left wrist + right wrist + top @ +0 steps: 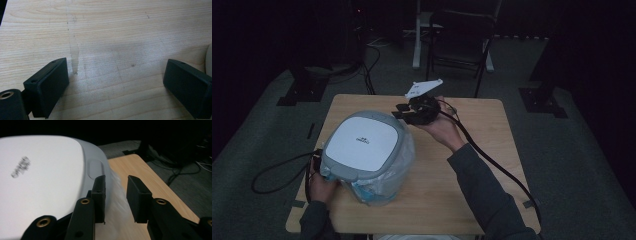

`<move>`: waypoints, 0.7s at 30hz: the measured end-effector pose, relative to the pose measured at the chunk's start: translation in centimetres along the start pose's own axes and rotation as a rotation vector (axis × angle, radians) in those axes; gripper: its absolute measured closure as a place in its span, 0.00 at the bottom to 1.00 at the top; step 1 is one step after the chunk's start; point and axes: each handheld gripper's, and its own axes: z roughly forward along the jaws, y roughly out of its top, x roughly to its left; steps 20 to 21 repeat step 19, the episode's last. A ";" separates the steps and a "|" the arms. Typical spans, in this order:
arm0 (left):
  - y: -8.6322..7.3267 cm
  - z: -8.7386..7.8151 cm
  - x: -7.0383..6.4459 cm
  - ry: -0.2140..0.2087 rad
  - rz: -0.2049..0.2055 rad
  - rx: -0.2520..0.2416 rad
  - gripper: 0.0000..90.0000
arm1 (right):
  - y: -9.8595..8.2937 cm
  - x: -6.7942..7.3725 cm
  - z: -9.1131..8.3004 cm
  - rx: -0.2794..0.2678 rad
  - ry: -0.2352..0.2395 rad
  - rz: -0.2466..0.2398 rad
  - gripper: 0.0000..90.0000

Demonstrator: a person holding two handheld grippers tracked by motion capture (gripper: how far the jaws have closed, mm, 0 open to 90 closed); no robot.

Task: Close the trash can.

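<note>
Your right gripper is black with a grey three-cornered plate on top and a thick black cable trailing off it. Brass-ringed screw holes sit behind its flat rectangular jaws. Left gripper: same black blocky jaws. Your sleeves are dark grey.

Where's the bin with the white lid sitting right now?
In the high view, the bin stands on the left half of the wooden table, between the left gripper at its near-left side and the right gripper at its far-right corner.

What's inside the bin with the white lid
Through the bin side a clear plastic liner shows, bunched with something bluish low down. The shut white lid covers everything else.
</note>
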 end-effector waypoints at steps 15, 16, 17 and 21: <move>0.0 0.0 0.0 0.001 -0.004 -0.003 0.08 | -7.1 -2.5 -2.7 0.065 -0.112 0.026 0.69; 0.0 0.0 0.0 0.000 -0.004 -0.002 0.08 | -7.9 -2.7 -2.9 0.068 -0.118 0.039 0.69; 0.0 0.0 0.0 0.000 -0.004 -0.003 0.08 | -8.7 -3.1 -3.1 0.072 -0.126 0.050 0.69; 0.0 0.0 0.0 0.000 -0.004 -0.002 0.08 | -10.7 -3.8 -3.6 0.080 -0.142 0.082 0.69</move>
